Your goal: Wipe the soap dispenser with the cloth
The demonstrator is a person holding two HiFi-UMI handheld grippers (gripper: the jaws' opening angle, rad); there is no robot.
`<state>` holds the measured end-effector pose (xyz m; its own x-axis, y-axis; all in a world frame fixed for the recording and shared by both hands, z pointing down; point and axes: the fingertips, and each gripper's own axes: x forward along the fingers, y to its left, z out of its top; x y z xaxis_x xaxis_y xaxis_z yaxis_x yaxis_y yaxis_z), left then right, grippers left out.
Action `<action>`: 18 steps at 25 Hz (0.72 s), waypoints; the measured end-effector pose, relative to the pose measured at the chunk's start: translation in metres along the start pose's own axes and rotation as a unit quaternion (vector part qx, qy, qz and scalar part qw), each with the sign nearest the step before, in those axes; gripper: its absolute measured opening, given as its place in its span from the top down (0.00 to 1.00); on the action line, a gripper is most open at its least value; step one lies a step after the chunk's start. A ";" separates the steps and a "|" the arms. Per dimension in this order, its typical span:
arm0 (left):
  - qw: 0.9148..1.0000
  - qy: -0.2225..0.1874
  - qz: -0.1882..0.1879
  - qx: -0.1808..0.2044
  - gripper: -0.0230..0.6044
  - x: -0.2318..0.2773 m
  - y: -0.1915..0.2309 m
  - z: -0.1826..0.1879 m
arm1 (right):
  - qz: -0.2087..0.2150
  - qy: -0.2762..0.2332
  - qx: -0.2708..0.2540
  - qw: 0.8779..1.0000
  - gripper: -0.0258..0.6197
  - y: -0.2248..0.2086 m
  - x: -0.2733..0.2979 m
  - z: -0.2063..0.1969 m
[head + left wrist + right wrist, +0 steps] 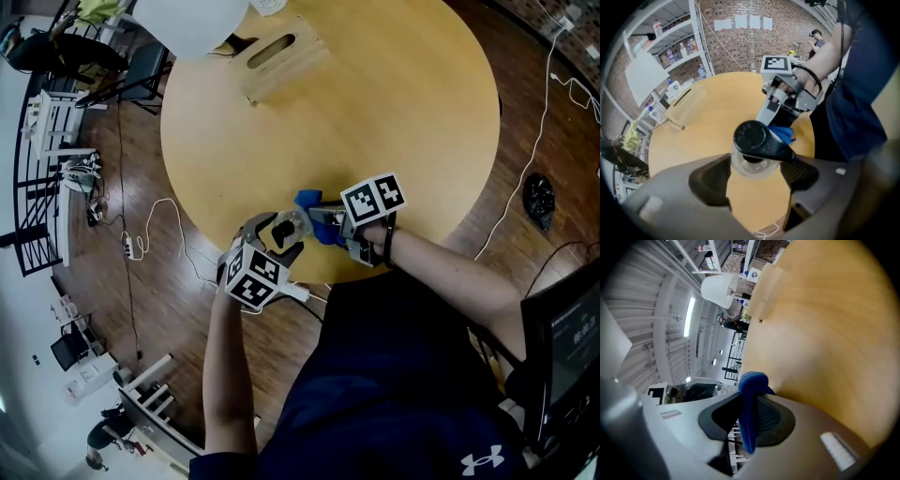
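Observation:
The soap dispenser (289, 224), a clear bottle with a black pump (752, 138), stands near the front edge of the round wooden table (394, 112). My left gripper (279, 238) comes down on it from above, and its pads (710, 181) close on the clear body. Just to the right, my right gripper (320, 218) is shut on a blue cloth (308, 199). The cloth (783, 134) hangs right behind the pump, close to the dispenser; I cannot tell whether it touches. In the right gripper view the cloth (751, 401) is folded between the pads (776, 420).
A wooden box with a slot (281, 56) lies at the far side of the table, beside a white round shade (192, 23). Cables (155, 230) run over the wood floor on the left. Shelves (670, 42) and a distant person (816, 40) stand by the brick wall.

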<state>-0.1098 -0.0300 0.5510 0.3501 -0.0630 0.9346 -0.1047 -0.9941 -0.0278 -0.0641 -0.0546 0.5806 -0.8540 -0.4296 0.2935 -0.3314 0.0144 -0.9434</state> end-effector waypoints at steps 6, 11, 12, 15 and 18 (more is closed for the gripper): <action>0.992 -0.012 0.063 -0.110 0.40 0.001 0.005 -0.004 | -0.022 0.002 0.008 1.000 0.83 -0.024 0.009 -0.006; 0.943 -0.046 0.107 -0.313 0.41 -0.010 -0.002 0.001 | -0.001 -0.004 -0.044 0.999 0.83 0.023 -0.006 -0.003; 0.946 -0.036 0.122 -0.299 0.45 -0.010 0.000 -0.002 | 0.008 -0.009 -0.057 0.998 0.83 0.038 -0.010 -0.001; 0.965 -0.020 0.125 -0.232 0.45 -0.008 0.004 -0.008 | 0.022 -0.015 -0.063 0.998 0.83 0.052 -0.011 0.005; 0.984 -0.007 0.103 -0.144 0.46 -0.002 0.007 -0.010 | 0.019 -0.008 -0.024 1.000 0.83 0.027 0.000 0.009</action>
<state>-0.1207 -0.0361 0.5527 0.3067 -0.2634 0.9146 -0.4326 -0.8945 -0.1125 -0.0690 -0.0622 0.5541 -0.8599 -0.4425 0.2544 -0.3174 0.0733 -0.9454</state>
